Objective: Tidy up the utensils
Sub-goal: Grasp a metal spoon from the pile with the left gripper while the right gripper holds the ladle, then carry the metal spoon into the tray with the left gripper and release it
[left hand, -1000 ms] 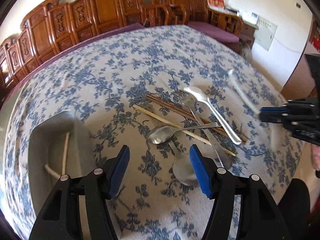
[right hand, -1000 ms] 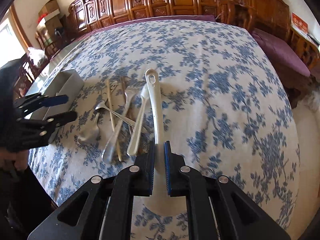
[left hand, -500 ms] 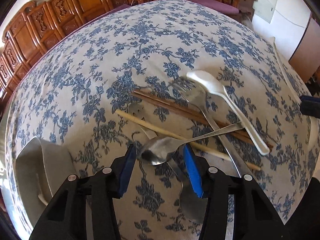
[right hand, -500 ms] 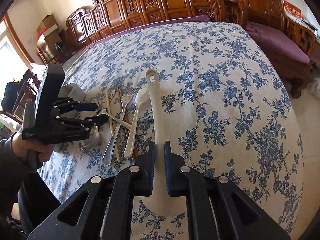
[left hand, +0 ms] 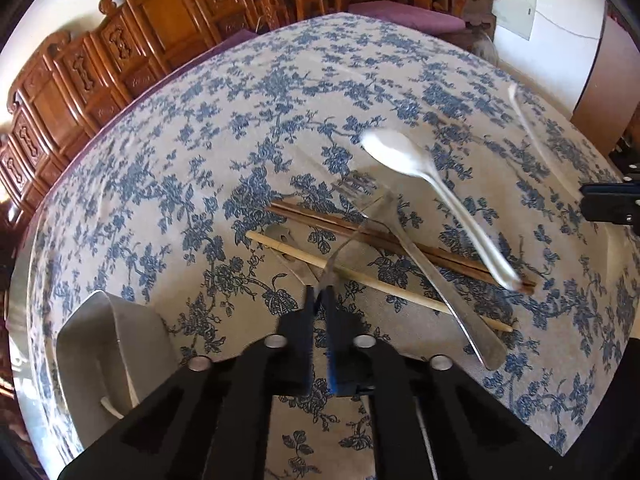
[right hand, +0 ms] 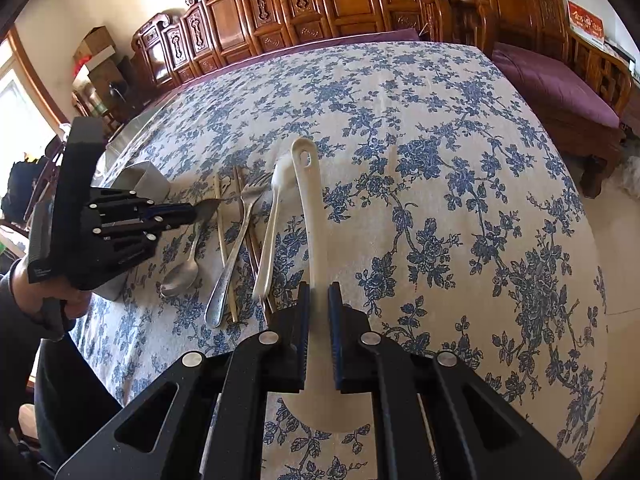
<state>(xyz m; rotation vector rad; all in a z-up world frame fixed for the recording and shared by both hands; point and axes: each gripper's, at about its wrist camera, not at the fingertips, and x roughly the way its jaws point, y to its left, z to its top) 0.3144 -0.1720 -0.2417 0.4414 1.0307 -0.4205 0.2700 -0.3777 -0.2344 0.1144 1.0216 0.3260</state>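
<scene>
My left gripper (left hand: 319, 294) is shut on a small metal spoon (left hand: 344, 246), lifted above the pile; it also shows in the right wrist view (right hand: 208, 206). On the cloth lie a white plastic spoon (left hand: 432, 196), a metal fork (left hand: 416, 252), dark chopsticks (left hand: 384, 240), a pale chopstick (left hand: 360, 276) and a larger metal spoon (right hand: 182, 274). My right gripper (right hand: 319, 300) is shut on a white spatula (right hand: 308, 200), held above the table right of the pile.
A grey utensil holder (left hand: 100, 344) with a white item inside stands at the left, also seen in the right wrist view (right hand: 140, 182). The blue-flowered tablecloth (right hand: 440, 200) covers the table. Carved wooden chairs (right hand: 280, 12) line the far side.
My left gripper came down on the small metal spoon's bowl, shut on it and lifted it, handle swinging up. My right gripper kept the spatula nearly still.
</scene>
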